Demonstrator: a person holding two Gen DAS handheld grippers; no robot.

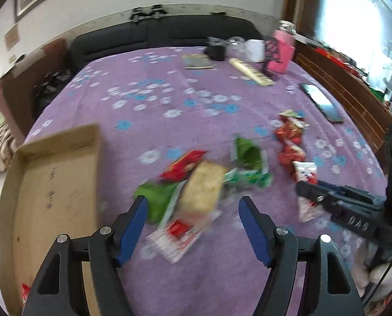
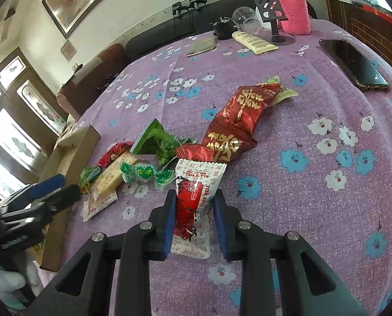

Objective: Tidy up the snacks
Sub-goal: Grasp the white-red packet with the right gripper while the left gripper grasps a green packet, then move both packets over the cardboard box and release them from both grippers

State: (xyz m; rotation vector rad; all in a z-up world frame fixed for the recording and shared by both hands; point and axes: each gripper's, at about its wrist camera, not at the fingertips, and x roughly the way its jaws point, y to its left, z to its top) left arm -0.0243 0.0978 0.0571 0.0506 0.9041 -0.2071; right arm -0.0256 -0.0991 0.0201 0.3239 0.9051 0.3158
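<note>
A white-and-red packet (image 2: 193, 205) is clamped between the blue pads of the right gripper (image 2: 194, 205). Its long axis runs near to far, in line with the fingers; its near end lies low between them and its serrated far end points away, towards two dark red packets (image 2: 235, 126). Those two are laid end to end on a slant, from near left to far right, on the purple flowered cloth (image 2: 327, 184).

The left gripper (image 1: 193, 205) is held open above the cloth, nothing being gripped; its jaws are spread wide. Under and just beyond it a loose pile of snacks is seen, blurred: a beige bar (image 1: 202, 189) with its long axis running near to far, a little tilted, green packets (image 1: 156, 202) at its left and far right, a red packet (image 1: 182, 166) at its far side, and a white-and-red one (image 1: 175, 237) at its near end. A shallow cardboard box (image 1: 56, 184) is set to the left of the pile, its long side running near to far.

At the far end of the table a pink bottle (image 2: 293, 13), a cream tube (image 2: 254, 42), a clear cup (image 2: 246, 19) and a booklet (image 2: 202, 46) are gathered. A phone (image 2: 354, 63) is laid at the far right, well apart from the snacks.
</note>
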